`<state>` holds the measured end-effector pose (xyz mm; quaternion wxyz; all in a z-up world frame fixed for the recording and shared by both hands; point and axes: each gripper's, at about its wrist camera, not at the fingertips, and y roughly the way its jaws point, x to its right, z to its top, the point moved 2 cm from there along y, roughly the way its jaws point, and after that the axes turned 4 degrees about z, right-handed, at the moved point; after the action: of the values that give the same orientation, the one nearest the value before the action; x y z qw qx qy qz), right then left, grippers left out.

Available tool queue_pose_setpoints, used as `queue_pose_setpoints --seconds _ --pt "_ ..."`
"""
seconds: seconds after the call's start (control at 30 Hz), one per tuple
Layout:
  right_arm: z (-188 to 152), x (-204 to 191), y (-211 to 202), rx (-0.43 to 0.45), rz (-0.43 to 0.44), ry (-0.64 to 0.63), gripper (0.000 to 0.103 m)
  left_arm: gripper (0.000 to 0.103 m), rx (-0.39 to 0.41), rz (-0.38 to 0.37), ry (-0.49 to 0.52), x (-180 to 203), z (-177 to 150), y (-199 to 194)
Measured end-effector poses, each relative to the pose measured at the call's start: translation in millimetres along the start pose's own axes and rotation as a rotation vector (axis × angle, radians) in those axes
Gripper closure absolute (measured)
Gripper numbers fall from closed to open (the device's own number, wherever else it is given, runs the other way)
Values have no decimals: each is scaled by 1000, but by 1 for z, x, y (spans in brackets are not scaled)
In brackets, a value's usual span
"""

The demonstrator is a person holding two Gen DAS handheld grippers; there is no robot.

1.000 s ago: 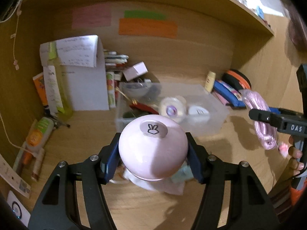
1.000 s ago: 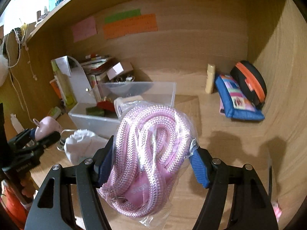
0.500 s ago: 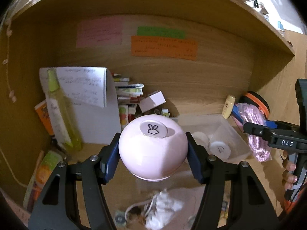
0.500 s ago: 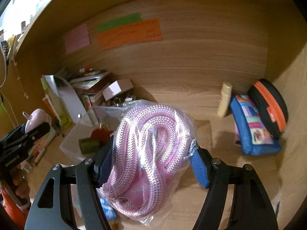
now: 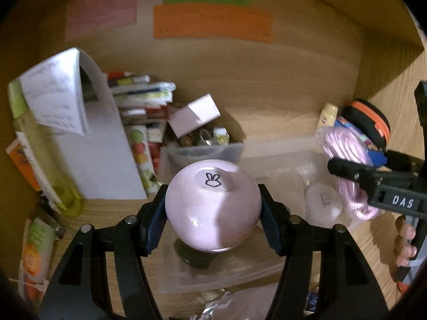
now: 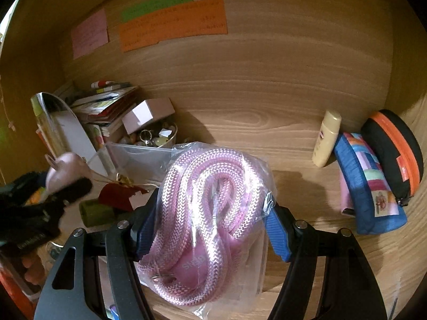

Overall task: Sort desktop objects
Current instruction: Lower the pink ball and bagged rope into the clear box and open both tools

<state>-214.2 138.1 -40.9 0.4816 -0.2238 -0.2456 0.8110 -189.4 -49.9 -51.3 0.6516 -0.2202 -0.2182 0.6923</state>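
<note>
My left gripper [image 5: 212, 218] is shut on a round pink ball-shaped object [image 5: 213, 205] with a rabbit mark on top, held above the clear plastic bin [image 5: 208, 149]. My right gripper [image 6: 210, 221] is shut on a bagged coil of pink rope [image 6: 205, 213], over the desk just right of the clear plastic bin [image 6: 138, 154]. In the left wrist view the right gripper [image 5: 373, 184] shows at the right edge with the pink rope [image 5: 347, 157]. The left gripper [image 6: 53, 194] with the pink object [image 6: 66, 168] appears at the left edge of the right wrist view.
The bin holds a red item [image 6: 117, 197], a green roll [image 6: 96, 213] and white round tape rolls [image 5: 323, 202]. Books and a small pink box [image 6: 146, 114] stand behind it. A lotion tube [image 6: 327, 138], a blue pouch [image 6: 368, 184] and a black-orange case [image 6: 395, 154] lie at the right wall.
Both grippers have moved forward, deeper into the desk alcove, each keeping its load. The bin now lies beneath the pink object, and the back wall notes loom larger.
</note>
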Motion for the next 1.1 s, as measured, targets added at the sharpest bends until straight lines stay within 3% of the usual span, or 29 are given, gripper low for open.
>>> queue_pose_setpoints --seconds 0.43,0.57,0.6,0.77,1.1 --pt "-11 -2 20 -36 -32 -19 35 40 -59 -9 55 14 -13 12" --pt "-13 -6 23 -42 -46 -49 34 39 -24 6 87 20 -13 5" --pt "-13 -7 23 -42 -48 -55 34 35 -10 12 94 21 -12 2" --pt "-13 -10 14 -9 -25 -71 24 28 53 24 124 26 -8 -14" --pt "-8 -25 -18 96 1 -125 18 18 70 33 75 12 2 -34"
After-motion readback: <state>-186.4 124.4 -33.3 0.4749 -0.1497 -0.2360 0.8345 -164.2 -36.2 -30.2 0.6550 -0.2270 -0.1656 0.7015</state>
